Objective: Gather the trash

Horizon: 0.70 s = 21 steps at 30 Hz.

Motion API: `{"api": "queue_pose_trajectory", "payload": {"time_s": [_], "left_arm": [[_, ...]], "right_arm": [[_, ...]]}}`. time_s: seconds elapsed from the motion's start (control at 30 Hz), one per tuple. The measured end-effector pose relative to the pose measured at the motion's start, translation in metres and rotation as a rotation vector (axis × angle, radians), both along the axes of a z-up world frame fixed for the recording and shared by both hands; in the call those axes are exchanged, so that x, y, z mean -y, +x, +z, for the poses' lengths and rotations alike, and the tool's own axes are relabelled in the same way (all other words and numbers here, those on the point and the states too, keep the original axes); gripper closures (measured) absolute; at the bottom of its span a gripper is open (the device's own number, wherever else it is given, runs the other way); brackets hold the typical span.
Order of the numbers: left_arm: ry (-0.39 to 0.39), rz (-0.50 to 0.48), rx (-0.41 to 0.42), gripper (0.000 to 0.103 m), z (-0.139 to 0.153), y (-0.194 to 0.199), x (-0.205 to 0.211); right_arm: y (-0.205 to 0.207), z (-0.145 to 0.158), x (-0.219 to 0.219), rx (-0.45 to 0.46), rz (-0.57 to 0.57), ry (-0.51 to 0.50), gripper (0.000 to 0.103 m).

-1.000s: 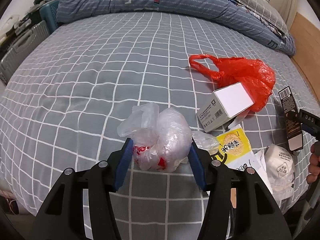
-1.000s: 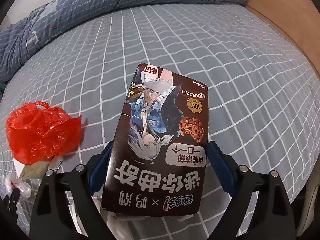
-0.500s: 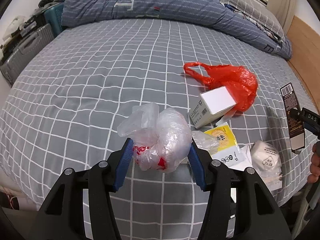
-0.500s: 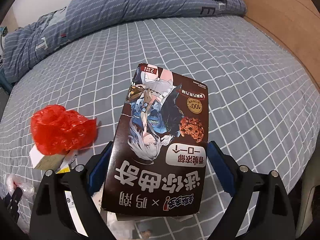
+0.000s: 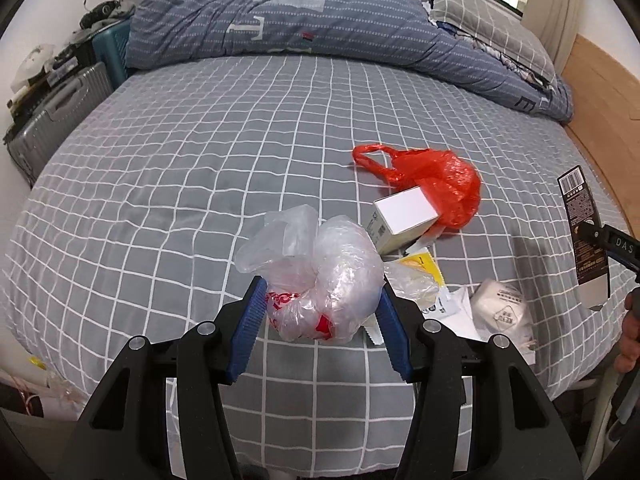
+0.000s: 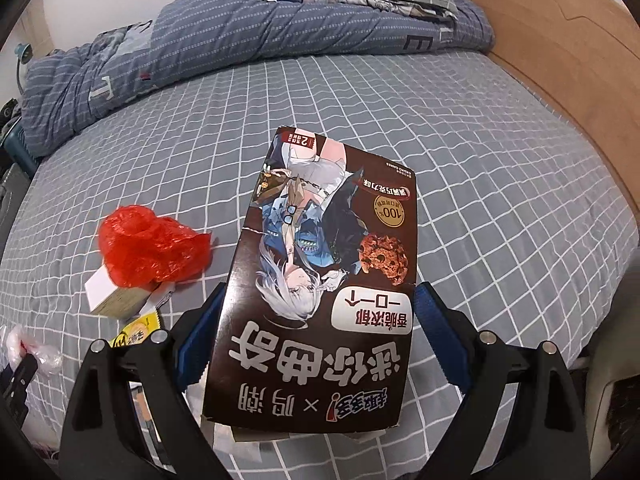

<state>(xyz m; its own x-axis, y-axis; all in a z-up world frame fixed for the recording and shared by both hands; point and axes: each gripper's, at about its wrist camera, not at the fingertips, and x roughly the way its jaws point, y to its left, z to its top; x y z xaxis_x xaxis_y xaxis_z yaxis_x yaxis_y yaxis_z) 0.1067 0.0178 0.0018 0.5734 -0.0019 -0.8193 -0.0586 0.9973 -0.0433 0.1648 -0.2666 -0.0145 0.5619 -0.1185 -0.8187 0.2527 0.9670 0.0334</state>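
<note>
Cookie box [image 6: 320, 280] in right tongs [image 6: 316, 320] hides bed [image 6: 500, 200] beneath.

The cookie box [image 6: 320, 280] hides the bed [image 6: 500, 184] under it and most of the right gripper's [image 6: 316, 320] blue pads, so their contact with its sides can't be seen. Papers poke out below the box, unreadable. The red bag [image 5: 440, 180] covers the far end of the white carton [image 5: 404, 220]. A hand [image 5: 630, 336] is cut off at the left view's right edge. Print on the mask [image 5: 502, 310] is too small to read.
</note>
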Motion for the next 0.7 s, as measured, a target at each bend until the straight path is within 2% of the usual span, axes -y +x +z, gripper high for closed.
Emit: {"api": "queue_pose_trajectory", "payload": {"time_s": [0.47, 0.7], "left_arm": [[-0.002, -0.024, 0.047, 0.05, 0.038, -0.04, 0.016], [-0.023, -0.032, 0.057, 0.05, 0.045, -0.058, 0.021]], "right_arm": [[-0.048, 0.026, -0.02, 0.032, 0.054, -0.037, 0.016], [-0.075, 0.035, -0.028, 0.046, 0.074, -0.035, 0.016]]}}
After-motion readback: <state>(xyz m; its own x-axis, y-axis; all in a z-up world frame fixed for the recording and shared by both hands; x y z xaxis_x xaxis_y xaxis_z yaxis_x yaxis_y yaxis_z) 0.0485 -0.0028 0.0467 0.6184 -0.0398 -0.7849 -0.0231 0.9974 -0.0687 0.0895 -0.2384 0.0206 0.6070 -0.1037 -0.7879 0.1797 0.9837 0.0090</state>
